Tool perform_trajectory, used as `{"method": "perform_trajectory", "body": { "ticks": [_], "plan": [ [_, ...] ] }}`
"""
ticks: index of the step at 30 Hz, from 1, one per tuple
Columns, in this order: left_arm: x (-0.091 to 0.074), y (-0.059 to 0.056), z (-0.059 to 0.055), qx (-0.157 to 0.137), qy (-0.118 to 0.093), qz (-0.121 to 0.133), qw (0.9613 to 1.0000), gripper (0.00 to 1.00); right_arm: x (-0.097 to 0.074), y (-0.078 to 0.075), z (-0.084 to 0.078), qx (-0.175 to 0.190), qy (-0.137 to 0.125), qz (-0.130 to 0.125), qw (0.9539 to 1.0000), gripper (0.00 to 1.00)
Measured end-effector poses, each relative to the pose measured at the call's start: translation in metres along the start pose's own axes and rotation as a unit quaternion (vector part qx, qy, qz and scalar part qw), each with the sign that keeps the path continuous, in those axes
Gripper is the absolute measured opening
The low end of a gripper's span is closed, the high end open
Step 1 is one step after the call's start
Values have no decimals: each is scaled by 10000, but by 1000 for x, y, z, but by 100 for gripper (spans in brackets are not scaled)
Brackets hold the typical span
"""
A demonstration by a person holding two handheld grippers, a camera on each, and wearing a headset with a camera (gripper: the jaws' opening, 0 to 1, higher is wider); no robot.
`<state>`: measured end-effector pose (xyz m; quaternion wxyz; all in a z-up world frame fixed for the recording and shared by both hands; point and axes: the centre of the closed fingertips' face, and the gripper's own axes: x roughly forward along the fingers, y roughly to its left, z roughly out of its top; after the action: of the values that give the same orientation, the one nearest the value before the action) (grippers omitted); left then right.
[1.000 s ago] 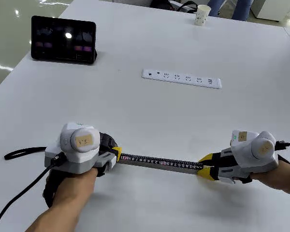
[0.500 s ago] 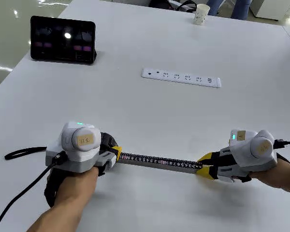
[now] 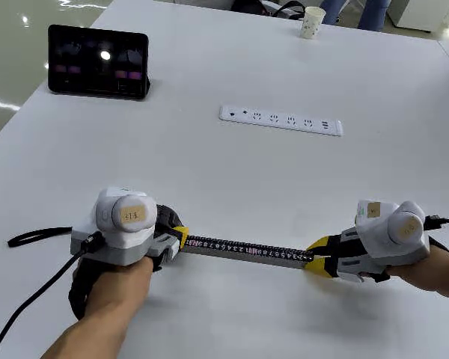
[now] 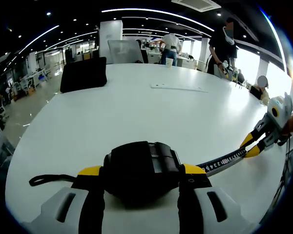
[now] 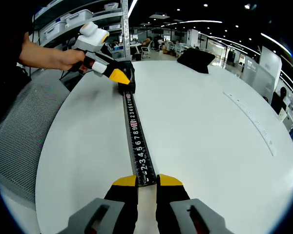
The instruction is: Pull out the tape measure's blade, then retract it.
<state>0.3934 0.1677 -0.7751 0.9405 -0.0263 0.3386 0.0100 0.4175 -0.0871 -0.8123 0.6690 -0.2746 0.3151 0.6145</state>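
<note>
A black tape measure case [image 4: 141, 168] sits between the yellow-tipped jaws of my left gripper [image 3: 178, 238], which is shut on it at the table's near left. Its dark numbered blade [image 3: 247, 250] runs right, just above the table, to my right gripper [image 3: 313, 259]. That gripper is shut on the blade's end [image 5: 142, 181]. In the right gripper view the blade [image 5: 136, 136] stretches straight away to the case [image 5: 125, 74] and the left gripper [image 5: 121, 77]. The right gripper [image 4: 251, 145] appears at the far right of the left gripper view, holding the blade [image 4: 223, 160].
A white power strip [image 3: 280, 120] lies mid-table. A dark tablet [image 3: 98, 61] stands at the back left and a paper cup [image 3: 312, 22] at the far edge. A black strap [image 3: 36, 237] trails left of the case. A grey mesh chair [image 5: 19, 136] stands beside the table.
</note>
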Motion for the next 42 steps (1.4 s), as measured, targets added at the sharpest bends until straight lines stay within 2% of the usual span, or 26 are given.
{"method": "perform_trajectory", "body": {
  "ticks": [42],
  "plan": [
    [-1,0,0,-37,-19,-64,10000,56,0,0,3,-184,173,-3,9997,10]
  ]
}}
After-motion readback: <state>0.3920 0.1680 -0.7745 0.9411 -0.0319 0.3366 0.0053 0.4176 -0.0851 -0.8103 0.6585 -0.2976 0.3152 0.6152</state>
